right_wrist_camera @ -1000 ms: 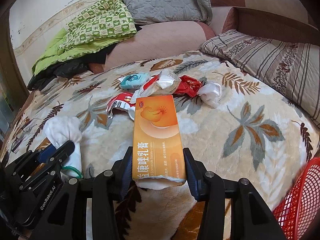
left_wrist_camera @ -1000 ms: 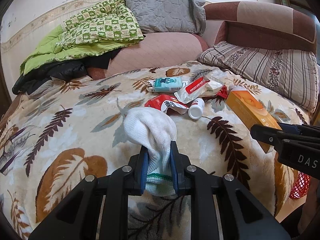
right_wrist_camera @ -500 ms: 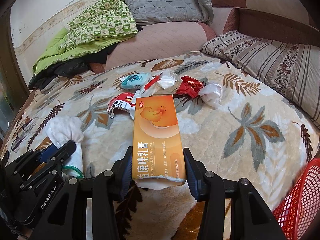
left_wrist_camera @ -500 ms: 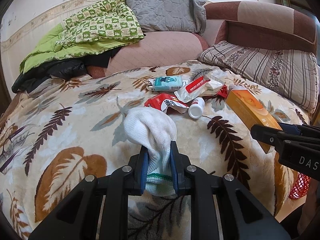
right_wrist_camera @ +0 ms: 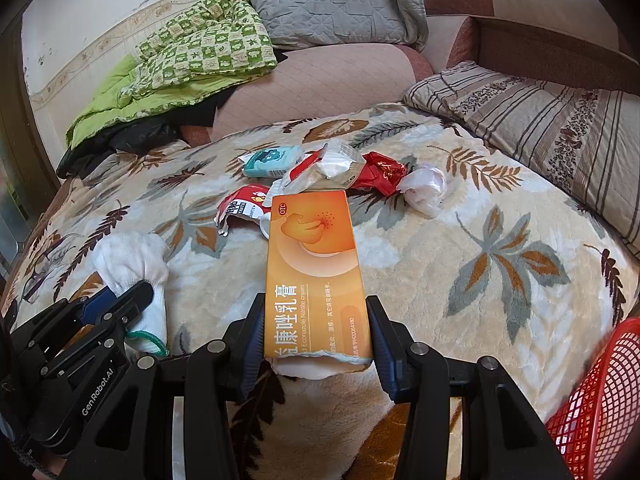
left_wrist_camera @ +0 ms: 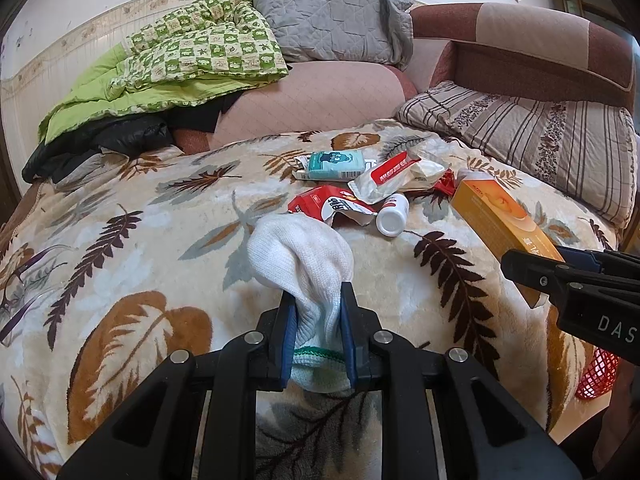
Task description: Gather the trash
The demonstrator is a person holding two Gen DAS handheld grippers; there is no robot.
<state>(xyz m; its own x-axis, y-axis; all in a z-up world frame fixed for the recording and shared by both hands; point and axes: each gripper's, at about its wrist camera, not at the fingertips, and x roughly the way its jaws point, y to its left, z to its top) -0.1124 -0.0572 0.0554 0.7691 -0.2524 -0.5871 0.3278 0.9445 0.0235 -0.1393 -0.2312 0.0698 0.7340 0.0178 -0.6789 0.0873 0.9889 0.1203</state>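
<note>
Left gripper [left_wrist_camera: 318,312] is clamped on a white sock [left_wrist_camera: 304,256]. Right gripper [right_wrist_camera: 316,332] is clamped on an orange box [right_wrist_camera: 314,264], above the bed [right_wrist_camera: 460,272]. Farther back, wrappers [right_wrist_camera: 320,170] lie clustered. A red basket [right_wrist_camera: 596,408] stands at right.

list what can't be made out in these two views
- Red mesh basket: cut off by the right wrist view's edge; in the left wrist view the right hand-held gripper hides most of it, so its contents are unseen.
- White bottle: in the right wrist view the orange box covers nearly all of it.
- White sock: its cuff sits behind the left hand-held gripper fingers.
</note>
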